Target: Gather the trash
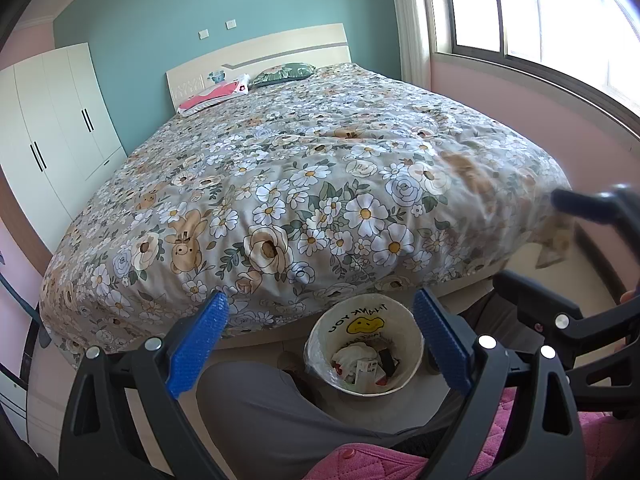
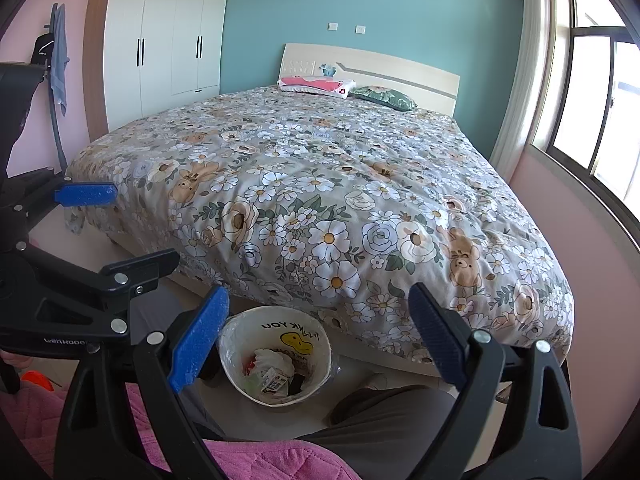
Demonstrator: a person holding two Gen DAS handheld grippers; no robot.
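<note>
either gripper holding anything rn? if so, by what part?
Nothing held. Left gripper and right gripper are both open and empty, above the trash bin on the floor by the bed.

Bin (image 1: 365, 354) on floor at bed (image 1: 280, 184) foot (trash (image 1: 362, 362) inside), two pillows (image 1: 248, 82) at headboard behind, wardrobe (image 1: 52, 120) left, window (image 1: 540, 20) right.

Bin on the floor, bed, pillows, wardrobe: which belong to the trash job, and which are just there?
For the job: trash bin, the wrappers inside it, left gripper, right gripper, both open and empty.

Just there: bed, pink pillow, green pillow, wardrobe.
</note>
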